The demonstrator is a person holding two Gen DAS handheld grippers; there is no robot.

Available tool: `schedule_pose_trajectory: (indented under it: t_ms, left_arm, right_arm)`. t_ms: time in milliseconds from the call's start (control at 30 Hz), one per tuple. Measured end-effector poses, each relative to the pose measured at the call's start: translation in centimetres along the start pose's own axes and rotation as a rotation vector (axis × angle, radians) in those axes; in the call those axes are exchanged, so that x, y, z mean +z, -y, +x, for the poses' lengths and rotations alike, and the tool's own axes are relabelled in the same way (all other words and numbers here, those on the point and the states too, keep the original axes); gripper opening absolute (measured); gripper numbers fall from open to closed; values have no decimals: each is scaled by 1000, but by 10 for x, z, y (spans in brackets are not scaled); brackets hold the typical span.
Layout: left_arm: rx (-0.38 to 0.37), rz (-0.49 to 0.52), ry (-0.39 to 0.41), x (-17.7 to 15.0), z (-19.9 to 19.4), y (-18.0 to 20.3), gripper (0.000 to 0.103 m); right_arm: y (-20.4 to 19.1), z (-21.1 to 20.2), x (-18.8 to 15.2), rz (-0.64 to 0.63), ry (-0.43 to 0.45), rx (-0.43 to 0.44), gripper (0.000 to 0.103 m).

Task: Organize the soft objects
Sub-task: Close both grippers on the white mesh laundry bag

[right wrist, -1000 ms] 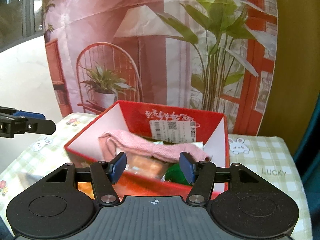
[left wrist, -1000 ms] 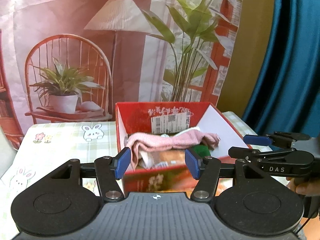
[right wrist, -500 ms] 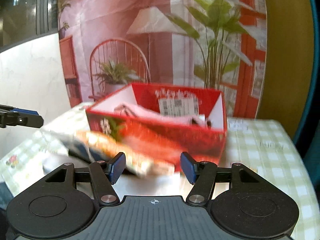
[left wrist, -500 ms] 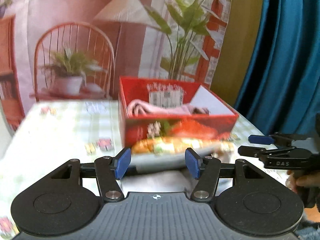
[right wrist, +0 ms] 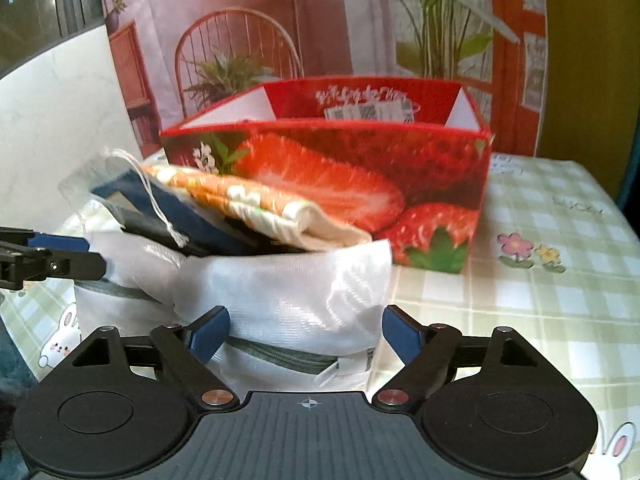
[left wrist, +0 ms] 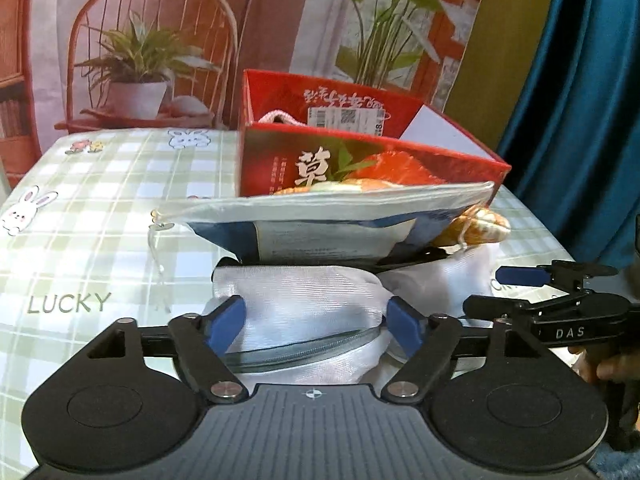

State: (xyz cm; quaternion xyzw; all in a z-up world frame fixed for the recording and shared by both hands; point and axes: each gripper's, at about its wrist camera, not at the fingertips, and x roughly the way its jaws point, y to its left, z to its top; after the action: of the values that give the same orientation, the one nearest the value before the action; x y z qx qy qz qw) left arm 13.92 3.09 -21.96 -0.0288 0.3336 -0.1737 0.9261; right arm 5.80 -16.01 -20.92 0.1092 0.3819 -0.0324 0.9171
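1. The surface (left wrist: 100, 208), covered in a green checked cloth with rabbit prints, extended ahead of both tongs and to either side of them.
2. The red box (right wrist: 400, 168), printed with strawberries, stood on the surface well ahead of both tongs. A pink cloth (left wrist: 280, 117) showed just above its near wall in the left wrist view.
3. The white mesh bag (left wrist: 304, 304), with a grey zipper along its near edge, lay on the surface directly in front of both tongs, between them and the red box.
4. A blue and clear drawstring pouch (left wrist: 320, 228) rested on top of the white mesh bag, just ahead of the left tongs.
5. An orange patterned cloth pouch (right wrist: 248, 200) lay on the pile beyond the right tongs, just in front of the red box.
6. The left tongs (left wrist: 316, 322) were released, jaws spread wide to either side of the bag's near edge; contact could not be confirmed.
7. The right tongs (right wrist: 306, 338) were likewise released, jaws apart, with the bag's zipper end between them.
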Motion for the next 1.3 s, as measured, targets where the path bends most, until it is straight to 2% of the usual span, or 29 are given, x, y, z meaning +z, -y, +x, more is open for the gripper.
schedule_pose_trajectory:
  t_ms: [67,300,467,733,833,1033,1300]
  left_arm:
    - [-4,0,2,-3,5,1,84]
    - [-3,-3,12,-6,21,2,86]
    - [-6,-14,22,-9,23,2,86]
    - [1,-33,41,-11,17,-1,86]
    - [12,-42,52,-11,11,0,86]
    - [40,-62,96,-10,-1,0,87]
    - [20,-35,58,-12,17,-1,88]
  right_arm:
    - [-1,6,-1,-3,-8,7,86]
    - [-4,23,-2,18,-17,23,86]
    - [-10,27,-7,6,-22,33,77]
    - [-16,23,-11,-9,-18,35,48]
    - [-16,20,-11,-7,-16,39,42]
    - [-12,15,-15,13,-10,43,39]
    - [-13,12,-17,11,-1,41,39]
